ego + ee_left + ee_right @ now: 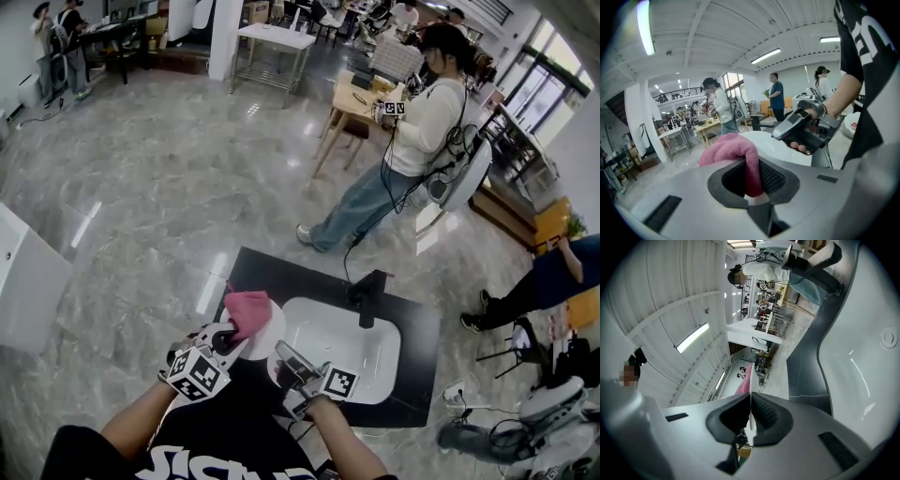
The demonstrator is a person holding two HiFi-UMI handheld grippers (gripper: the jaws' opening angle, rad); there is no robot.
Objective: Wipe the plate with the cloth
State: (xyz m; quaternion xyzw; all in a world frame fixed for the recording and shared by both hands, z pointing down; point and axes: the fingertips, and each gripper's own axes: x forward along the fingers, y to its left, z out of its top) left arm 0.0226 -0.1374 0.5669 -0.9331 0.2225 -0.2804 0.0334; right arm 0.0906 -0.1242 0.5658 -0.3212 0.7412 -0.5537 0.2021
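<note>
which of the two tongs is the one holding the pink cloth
The left tongs: their jaws are shut on a fold of the pink cloth. The right tongs hold no cloth; they clamp only the thin rim of the white plate.

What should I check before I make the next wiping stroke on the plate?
1. Left gripper is shut on the cloth: ok.
2. Right gripper is shut on the rim of the plate: ok.
3. Cloth is at the plate's face: ok in the head view.
4. Cloth really presses on the plate: cannot tell.
5. Plate's face is clean: cannot tell, because no view shows it well.
6. Standing person is far from both grippers: ok.
</note>
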